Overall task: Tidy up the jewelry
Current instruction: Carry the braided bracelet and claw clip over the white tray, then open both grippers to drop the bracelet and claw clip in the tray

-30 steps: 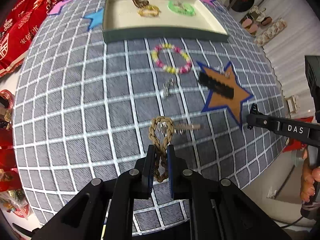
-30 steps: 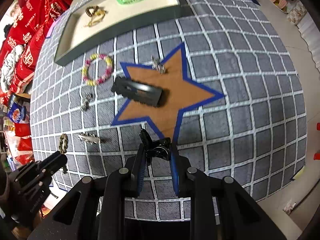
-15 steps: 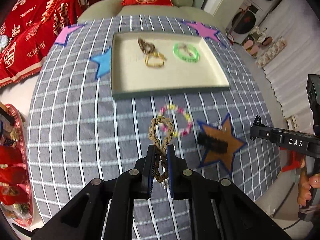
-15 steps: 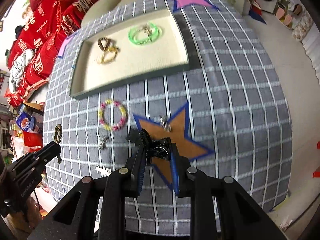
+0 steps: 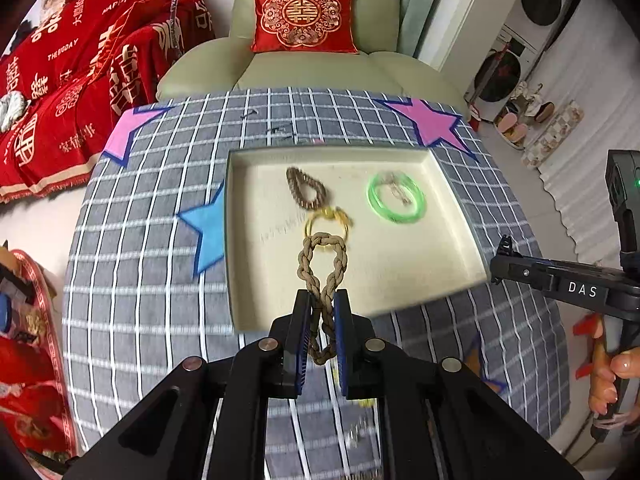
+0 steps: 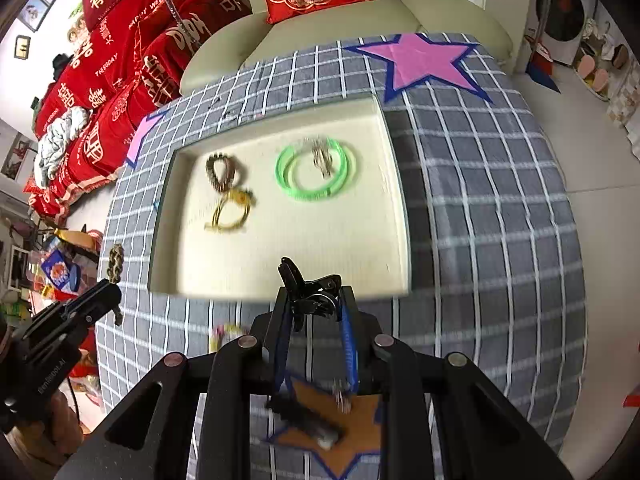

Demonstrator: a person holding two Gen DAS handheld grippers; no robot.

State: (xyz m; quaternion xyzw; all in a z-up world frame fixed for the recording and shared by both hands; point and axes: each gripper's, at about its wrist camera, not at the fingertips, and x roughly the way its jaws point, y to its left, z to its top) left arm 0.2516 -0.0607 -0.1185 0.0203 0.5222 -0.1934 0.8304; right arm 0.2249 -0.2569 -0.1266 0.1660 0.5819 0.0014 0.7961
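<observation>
Checked tablecloth (image 5: 132,280); left hand-held gripper (image 5: 322,316) clamps braided bracelet (image 5: 322,264); right hand-held gripper (image 6: 316,312) clamps black clip (image 6: 308,294).

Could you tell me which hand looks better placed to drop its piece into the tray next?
Probably left: its gripper holds the braided bracelet already over the tray, while the right gripper's black clip sits at the near rim.
</observation>
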